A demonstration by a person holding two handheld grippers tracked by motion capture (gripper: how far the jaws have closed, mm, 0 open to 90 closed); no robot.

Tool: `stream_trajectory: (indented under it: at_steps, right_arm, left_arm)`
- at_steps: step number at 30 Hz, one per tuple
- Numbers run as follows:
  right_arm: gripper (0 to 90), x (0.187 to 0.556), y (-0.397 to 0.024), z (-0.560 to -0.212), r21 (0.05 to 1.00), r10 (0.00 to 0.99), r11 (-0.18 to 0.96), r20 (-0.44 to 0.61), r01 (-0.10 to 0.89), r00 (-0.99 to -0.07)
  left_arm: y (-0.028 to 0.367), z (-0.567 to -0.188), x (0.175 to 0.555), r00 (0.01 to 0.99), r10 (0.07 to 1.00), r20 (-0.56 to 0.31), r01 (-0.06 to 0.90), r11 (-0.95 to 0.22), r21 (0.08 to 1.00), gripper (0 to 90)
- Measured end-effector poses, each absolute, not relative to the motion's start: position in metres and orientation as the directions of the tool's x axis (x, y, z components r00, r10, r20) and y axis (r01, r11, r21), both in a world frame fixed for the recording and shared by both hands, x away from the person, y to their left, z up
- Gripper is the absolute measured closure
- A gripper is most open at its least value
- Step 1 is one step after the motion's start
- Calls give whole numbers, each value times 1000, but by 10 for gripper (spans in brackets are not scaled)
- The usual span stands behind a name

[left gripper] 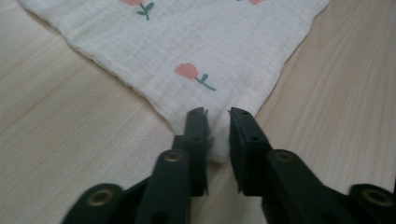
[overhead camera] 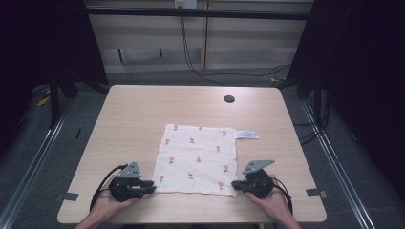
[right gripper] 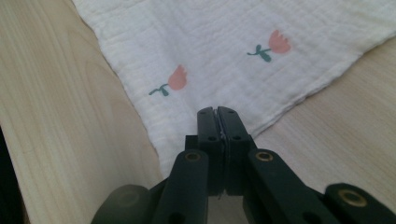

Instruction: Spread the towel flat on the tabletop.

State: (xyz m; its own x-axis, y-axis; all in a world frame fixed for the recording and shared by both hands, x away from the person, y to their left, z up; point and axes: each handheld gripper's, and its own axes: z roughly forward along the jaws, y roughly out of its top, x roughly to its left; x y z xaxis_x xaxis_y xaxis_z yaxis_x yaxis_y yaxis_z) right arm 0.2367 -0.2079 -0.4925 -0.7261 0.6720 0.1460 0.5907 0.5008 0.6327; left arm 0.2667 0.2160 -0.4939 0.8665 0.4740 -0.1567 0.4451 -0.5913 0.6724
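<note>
A white cloth printed with small pink flowers lies flat on the wooden table. My left gripper is at the cloth's near left corner. In the left gripper view the cloth has its corner lying between the jaws of my left gripper, which stand a little apart, open. My right gripper is at the near right corner. In the right gripper view my right gripper has its jaws pressed together over the corner of the cloth, a thin strip of fabric showing between them.
A white label sticks out from the cloth's far right corner. A dark round cable hole sits in the table's far part. Bits of grey tape mark the near table corners. Cables trail over the floor behind.
</note>
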Motion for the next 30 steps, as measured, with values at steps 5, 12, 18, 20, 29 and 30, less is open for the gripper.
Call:
stream_trajectory:
  at_steps: [5, 12, 18, 20, 29, 30]
  right_arm:
    - [896, 227, -206, -490, 615, 656, 534, 131, 580, -743]
    - [900, 220, -208, -488, 609, 653, 530, 150, 590, -742]
    - [900, 207, -208, -486, 607, 648, 528, 164, 594, -744]
    - [900, 201, -212, -487, 609, 640, 522, 183, 597, -747]
    - [815, 190, -223, -484, 615, 646, 506, 195, 605, -738]
    - [815, 190, -223, -484, 615, 646, 506, 195, 605, -738]
  left_arm:
    - [211, -487, 255, 879, 433, -199, 449, -610, 653, 875]
    - [217, -480, 244, 875, 412, -255, 468, -583, 664, 875]
    - [227, -483, 232, 873, 395, -287, 480, -590, 649, 874]
    - [227, -482, 230, 876, 385, -290, 475, -591, 652, 874]
    - [222, -486, 230, 878, 336, -342, 479, -589, 650, 775]
    - [224, -485, 231, 866, 340, -366, 499, -572, 651, 775]
